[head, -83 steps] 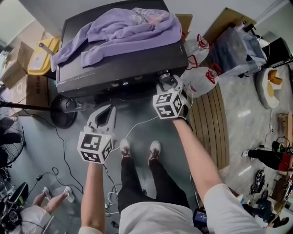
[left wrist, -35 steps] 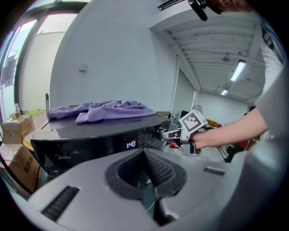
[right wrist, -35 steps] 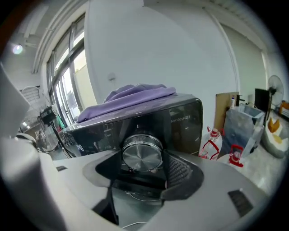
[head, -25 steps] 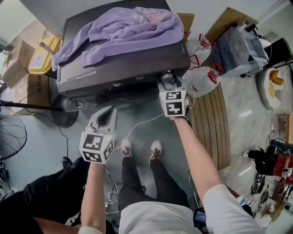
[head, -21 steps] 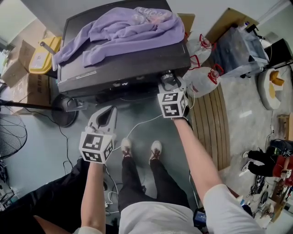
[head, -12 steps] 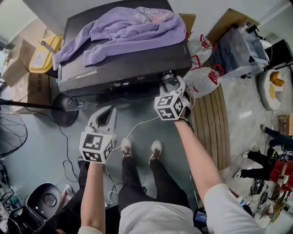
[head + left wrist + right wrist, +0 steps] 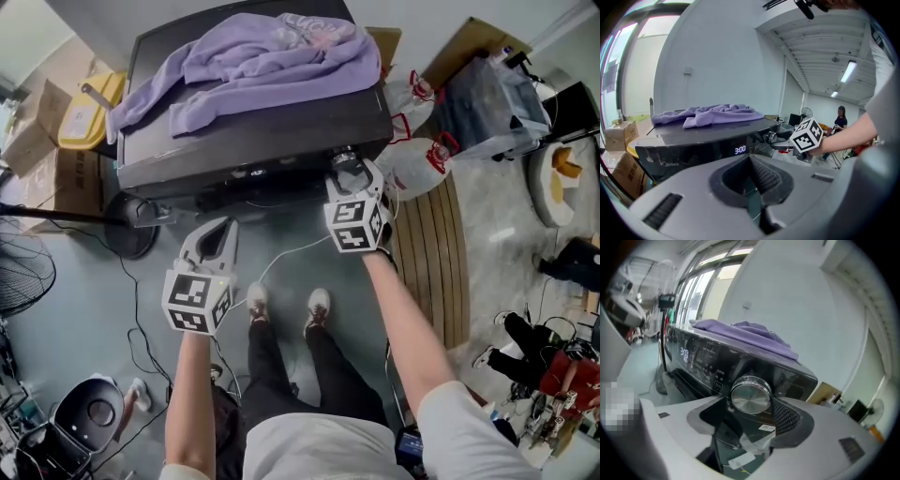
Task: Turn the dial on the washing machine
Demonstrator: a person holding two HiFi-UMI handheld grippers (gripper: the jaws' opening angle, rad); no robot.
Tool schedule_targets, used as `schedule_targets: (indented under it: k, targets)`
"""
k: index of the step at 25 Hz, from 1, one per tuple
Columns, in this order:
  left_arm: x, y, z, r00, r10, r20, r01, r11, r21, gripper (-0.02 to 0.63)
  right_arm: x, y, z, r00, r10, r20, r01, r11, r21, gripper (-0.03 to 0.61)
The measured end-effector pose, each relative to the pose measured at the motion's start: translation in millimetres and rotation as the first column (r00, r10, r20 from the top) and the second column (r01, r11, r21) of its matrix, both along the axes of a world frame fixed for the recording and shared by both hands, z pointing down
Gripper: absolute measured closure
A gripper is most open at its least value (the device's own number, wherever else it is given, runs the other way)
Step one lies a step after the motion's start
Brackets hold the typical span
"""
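The dark washing machine (image 7: 253,131) stands in front of me with a purple garment (image 7: 253,56) spread over its top. Its round chrome dial (image 7: 750,396) sits at the right end of the control panel, and my right gripper (image 7: 750,403) is shut on it, one jaw on each side. In the head view that gripper (image 7: 343,164) presses against the panel's right end. The panel display (image 7: 740,150) reads 3:00. My left gripper (image 7: 223,227) hangs lower left of the machine, off the panel, shut with nothing between its jaws.
White bags with red handles (image 7: 412,159) lean at the machine's right, beside a wooden slatted board (image 7: 431,253). Cardboard boxes (image 7: 37,141) and a black round stand base (image 7: 131,230) are at the left. Cables (image 7: 131,309) trail across the floor near my feet (image 7: 281,305).
The right gripper's marker cube has rolled back and forth while staying on the dial. The left gripper has held still. A person who crossed the lower left has moved off.
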State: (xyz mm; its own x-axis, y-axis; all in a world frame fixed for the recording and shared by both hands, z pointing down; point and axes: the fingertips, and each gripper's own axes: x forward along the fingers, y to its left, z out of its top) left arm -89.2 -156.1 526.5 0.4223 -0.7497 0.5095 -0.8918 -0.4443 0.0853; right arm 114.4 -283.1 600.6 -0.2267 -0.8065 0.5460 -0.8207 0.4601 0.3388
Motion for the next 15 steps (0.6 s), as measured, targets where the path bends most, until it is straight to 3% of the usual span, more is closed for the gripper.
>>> schedule_targets:
  k: [3, 6, 9, 15]
  targets:
    - [-0.3, -0.5, 1.1, 1.000, -0.003, -0.004, 0.003, 1.000, -0.003, 0.600, 1.1, -1.4, -1.4, 0.973, 0.036, 0.227, -0.020, 0.997, -0.073, 0.284]
    - [1.2, -0.1, 2.3, 1.000, -0.004, -0.005, 0.004, 1.000, -0.009, 0.600, 3.0, -5.9, -3.7, 0.942, 0.067, 0.330, -0.031, 0.993, -0.112, 0.282]
    - [2.8, -0.5, 3.9, 1.000, 0.000, -0.004, 0.000, 1.000, -0.013, 0.600, 6.3, -8.0, -2.9, 0.956, 0.080, 0.281, -0.052, 0.993, -0.104, 0.284]
    - [0.4, -3.8, 3.5, 1.000, -0.002, 0.001, 0.002, 1.000, -0.013, 0.600, 1.3, -6.5, -4.7, 0.999, 0.039, 0.012, -0.039, 0.999, 0.003, 0.293]
